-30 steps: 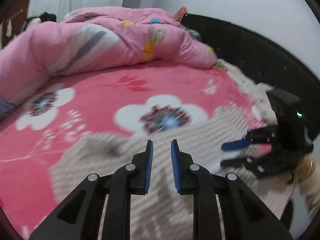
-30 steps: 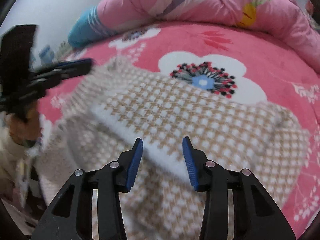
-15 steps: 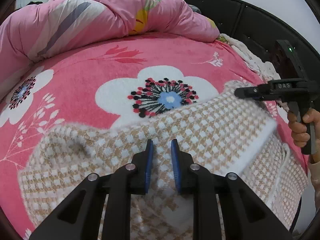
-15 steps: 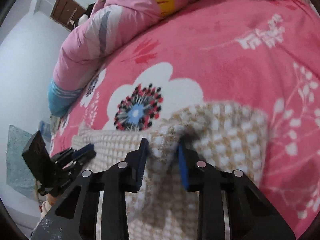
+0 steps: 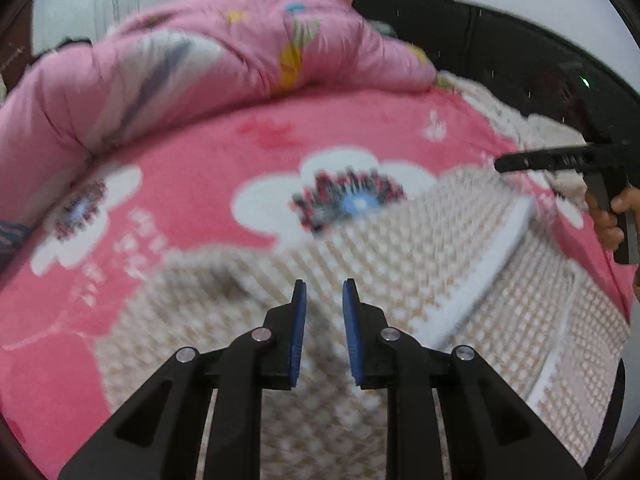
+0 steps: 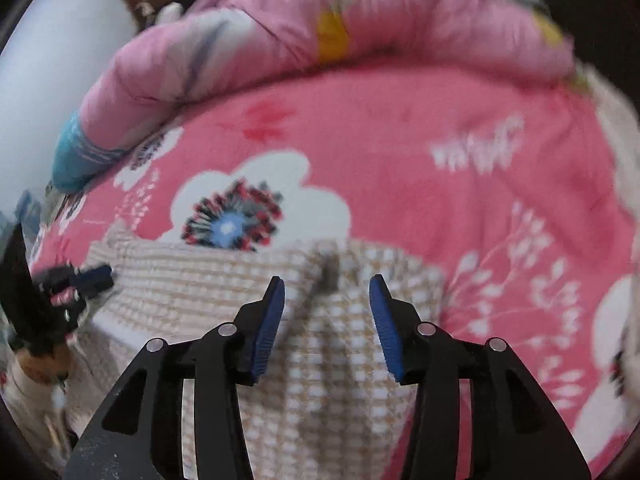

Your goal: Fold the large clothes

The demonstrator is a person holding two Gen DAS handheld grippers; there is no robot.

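Garment: a large knitted piece in a beige-and-white check (image 5: 400,248), lying on the bed at its near edge, spread over the pink flowered blanket (image 5: 240,152). One layer is already turned over, and its white band (image 5: 492,264) runs slantwise across the top.

Bed: a bunched pink quilt (image 5: 200,64) lies along the far side, well apart from the garment; a dark headboard (image 5: 500,48) curves round on the right.

Left gripper (image 5: 324,312): above the middle of the knit; fingers close together with a narrow gap, nothing between them.

Right gripper (image 6: 327,312): over the garment's far right corner, fingers opening. A small raised pucker of knit (image 6: 330,272) stands just beyond the tips; the pads do not press on it.

Handling: my guess is soft, limp and fairly thick, light for its size. It should drape and sag rather than hold a line, and the fuzzy knit ought to grip the blue pads well, so slipping seems unlikely. It may drag on the fleecy blanket.

Where to hold: I would pinch at corners or along the white band, both layers together, one gripper at each end of an edge.
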